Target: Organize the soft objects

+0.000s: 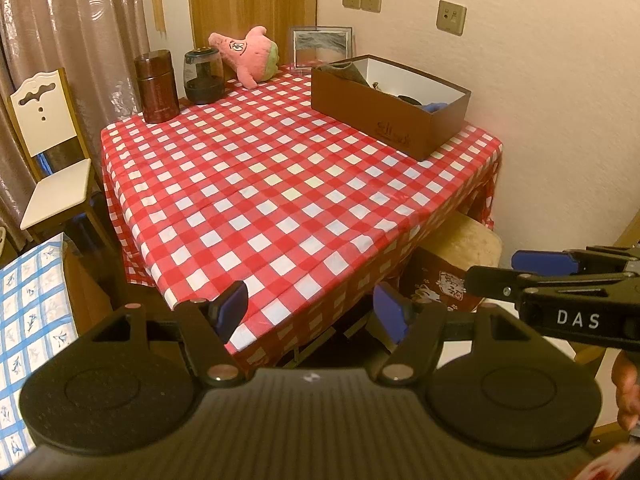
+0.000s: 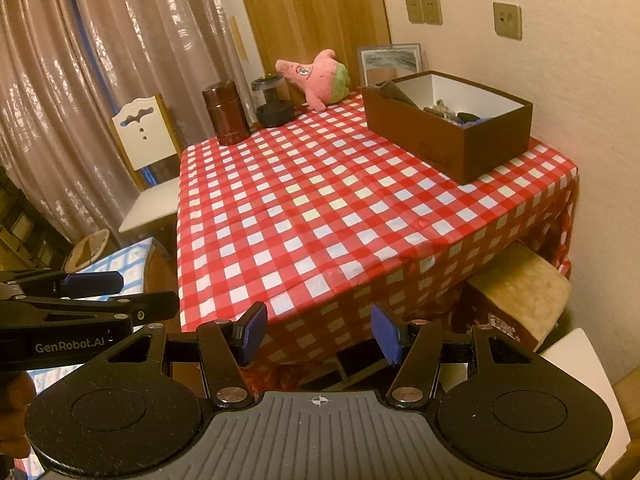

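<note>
I am holding both tools back off the near edge of the desk (image 1: 280, 184), with nothing in either one. My left gripper (image 1: 312, 312) has its jaws spread apart and empty, hanging over the near edge where the checked cloth drops. My right gripper (image 2: 320, 334) is released the same way, its blue pads wide and bare. Each shows in the other's view, side by side and apart.

The soft thing I can plainly see out of place is the pink plush toy (image 1: 248, 54), lying tilted at the far edge of the desk, near the far left corner, just beside the glass jar (image 1: 203, 76) and the brown canister (image 1: 157, 86). The brown box (image 2: 448, 136) sits open at the far right corner against the wall, with a grey cloth and some dark and blue items already inside; I cannot tell exactly what those are.

So I judge the sorting is well along, and I am at the start of a reach: the middle of the desk is bare cloth, and the toy looks like the remaining piece. The next move calls for carrying one gripper across the desk to the far edge, closing on the toy's body or a limb without knocking the jar, then bringing it right and over the box wall. Being plush, it should squash and take a loose grip well.
</note>
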Available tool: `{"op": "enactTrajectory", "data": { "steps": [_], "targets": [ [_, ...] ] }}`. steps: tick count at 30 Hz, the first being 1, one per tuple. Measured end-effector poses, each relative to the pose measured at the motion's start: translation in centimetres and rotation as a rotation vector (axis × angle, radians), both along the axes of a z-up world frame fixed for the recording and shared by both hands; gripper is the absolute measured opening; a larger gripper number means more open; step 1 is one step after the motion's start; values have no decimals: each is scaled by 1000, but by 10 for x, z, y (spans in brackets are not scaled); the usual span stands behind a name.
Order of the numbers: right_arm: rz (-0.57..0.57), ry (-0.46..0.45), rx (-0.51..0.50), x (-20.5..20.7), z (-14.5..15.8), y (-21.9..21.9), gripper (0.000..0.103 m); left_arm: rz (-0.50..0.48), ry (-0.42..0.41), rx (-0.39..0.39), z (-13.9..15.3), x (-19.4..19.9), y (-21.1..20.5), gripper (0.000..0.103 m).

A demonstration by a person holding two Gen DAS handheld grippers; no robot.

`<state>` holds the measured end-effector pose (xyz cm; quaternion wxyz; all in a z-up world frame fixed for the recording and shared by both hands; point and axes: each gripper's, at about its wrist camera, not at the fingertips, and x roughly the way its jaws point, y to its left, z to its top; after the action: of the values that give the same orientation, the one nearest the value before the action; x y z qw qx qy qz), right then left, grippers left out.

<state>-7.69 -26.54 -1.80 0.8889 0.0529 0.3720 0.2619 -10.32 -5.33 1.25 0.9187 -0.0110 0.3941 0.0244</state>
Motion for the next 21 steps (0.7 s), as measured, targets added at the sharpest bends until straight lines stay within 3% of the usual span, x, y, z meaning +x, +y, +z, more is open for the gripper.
{"op": "enactTrajectory", "data": {
  "steps": [21],
  "targets": [
    [0, 0, -1, 3, 1, 2, 58, 2, 0, -1, 0, 2, 2, 67]
  ]
}}
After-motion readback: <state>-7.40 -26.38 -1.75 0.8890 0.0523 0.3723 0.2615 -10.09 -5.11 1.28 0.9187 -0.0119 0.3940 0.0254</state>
